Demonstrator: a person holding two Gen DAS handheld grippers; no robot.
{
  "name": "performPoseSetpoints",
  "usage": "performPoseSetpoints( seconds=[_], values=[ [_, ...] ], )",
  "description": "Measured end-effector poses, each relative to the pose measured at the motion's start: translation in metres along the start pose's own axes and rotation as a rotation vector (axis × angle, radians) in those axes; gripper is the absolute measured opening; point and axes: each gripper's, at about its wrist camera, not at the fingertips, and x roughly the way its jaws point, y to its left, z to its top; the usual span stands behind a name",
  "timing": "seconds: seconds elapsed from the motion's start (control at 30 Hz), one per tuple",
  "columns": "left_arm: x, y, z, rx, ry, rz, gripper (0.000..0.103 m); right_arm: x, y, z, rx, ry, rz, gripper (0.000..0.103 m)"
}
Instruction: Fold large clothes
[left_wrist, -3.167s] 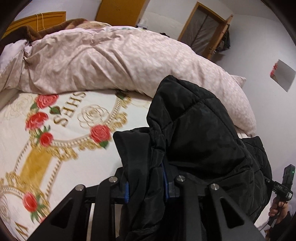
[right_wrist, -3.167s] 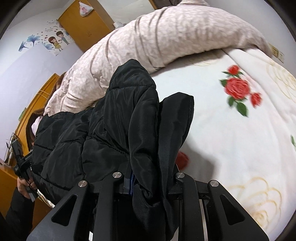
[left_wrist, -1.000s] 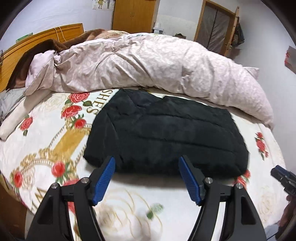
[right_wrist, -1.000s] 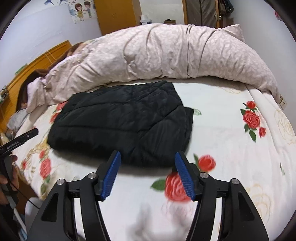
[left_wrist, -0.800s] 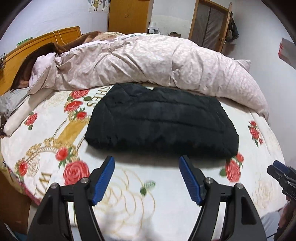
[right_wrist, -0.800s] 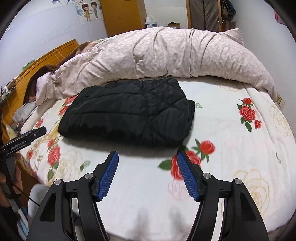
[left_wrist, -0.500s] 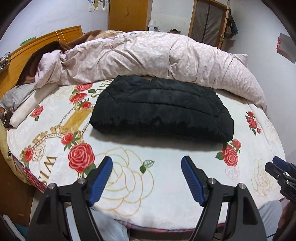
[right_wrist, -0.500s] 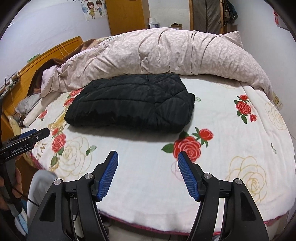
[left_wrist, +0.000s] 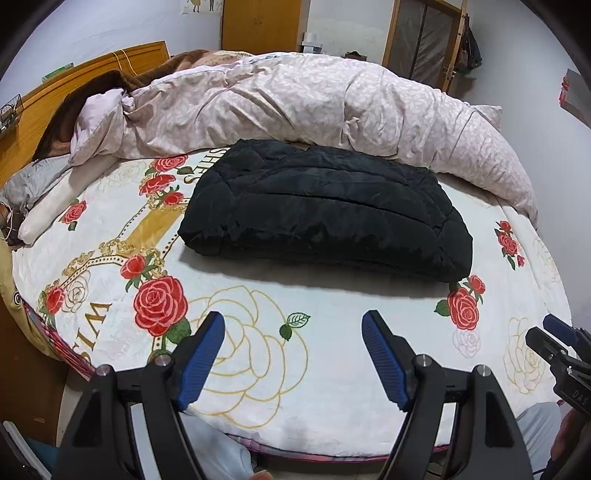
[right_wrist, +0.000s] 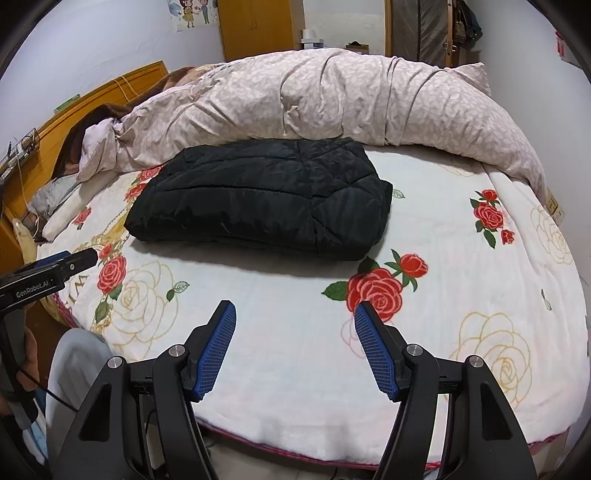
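Observation:
A black quilted jacket (left_wrist: 325, 210) lies folded into a flat rectangle on the rose-patterned bed cover (left_wrist: 258, 332), close to the rolled duvet. The right wrist view shows the same jacket (right_wrist: 266, 195) left of centre. My left gripper (left_wrist: 293, 325) hovers open over the bed's near edge, well short of the jacket, with nothing between its blue pads. Over the near edge too, my right gripper (right_wrist: 295, 314) is open and empty. The right gripper's tip (left_wrist: 554, 339) shows at the far right of the left wrist view, and the left gripper's body (right_wrist: 48, 273) at the left of the right wrist view.
A long pinkish duvet (left_wrist: 314, 107) lies rolled along the far side of the bed. A wooden headboard (left_wrist: 74, 85) stands at the left, with a pillow (left_wrist: 33, 181) below it. Wardrobe (left_wrist: 258, 26) and door (left_wrist: 424, 40) stand behind. The person's grey-clad legs (right_wrist: 74, 365) press against the bed edge.
Both grippers let go of the jacket, which now lies folded on the bed, and drew back toward the near edge. Over the last half second neither has moved.

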Motion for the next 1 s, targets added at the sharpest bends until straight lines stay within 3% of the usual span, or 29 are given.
performPoseSetpoints(
  seconds=[1.0],
  values=[
    [0.0003, 0.0016, -0.0009, -0.003, 0.005, 0.017, 0.078, 0.0054, 0.0005, -0.0027, -0.011, 0.023, 0.006, 0.067]
  ],
)
